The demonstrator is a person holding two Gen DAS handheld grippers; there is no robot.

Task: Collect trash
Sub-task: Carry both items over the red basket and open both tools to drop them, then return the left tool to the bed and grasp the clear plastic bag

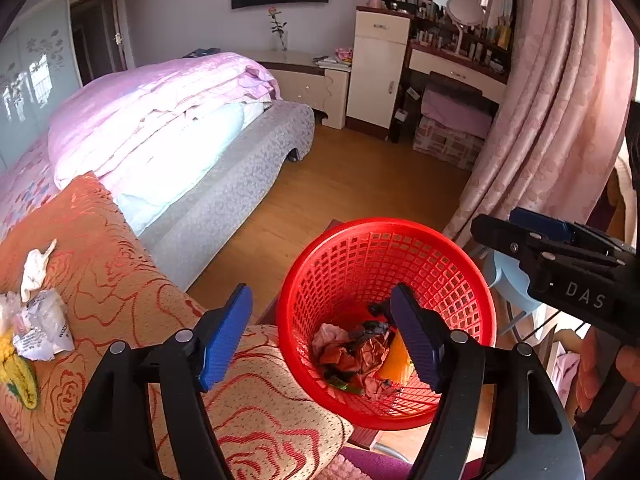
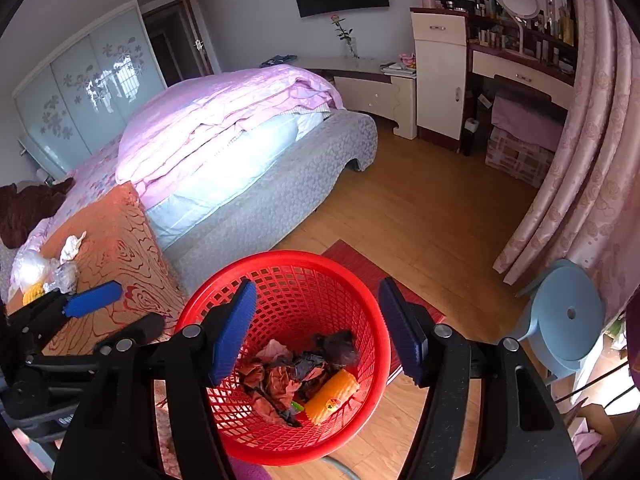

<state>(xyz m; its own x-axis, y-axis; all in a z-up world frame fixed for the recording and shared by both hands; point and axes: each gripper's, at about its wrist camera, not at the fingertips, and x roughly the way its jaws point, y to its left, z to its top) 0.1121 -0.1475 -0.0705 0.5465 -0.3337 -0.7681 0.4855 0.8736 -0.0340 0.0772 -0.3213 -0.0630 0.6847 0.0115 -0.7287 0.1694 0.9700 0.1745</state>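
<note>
Both tools hung over the red basket (image 2: 280, 356) with their blue pads apart and nothing between them: the right tool (image 2: 316, 332) sat directly above its mouth, the left tool (image 1: 324, 336) straddled the rim nearest the orange patterned cushion (image 1: 120, 280). Part of the job looked done, since the basket already held crumpled brownish paper (image 2: 276, 384), a dark wad (image 2: 340, 348), an orange ribbed piece (image 2: 332, 394) and a scrap of green. What was left lay on the cushion, well apart from the basket: a twisted white tissue (image 1: 36, 268), a crumpled clear wrapper (image 1: 44, 324) and something yellow (image 1: 16, 376) at the frame's edge, possibly a corn cob, though the view there was too distorted to say. I judged the collection roughly midway, with those pieces still to fetch.
</note>
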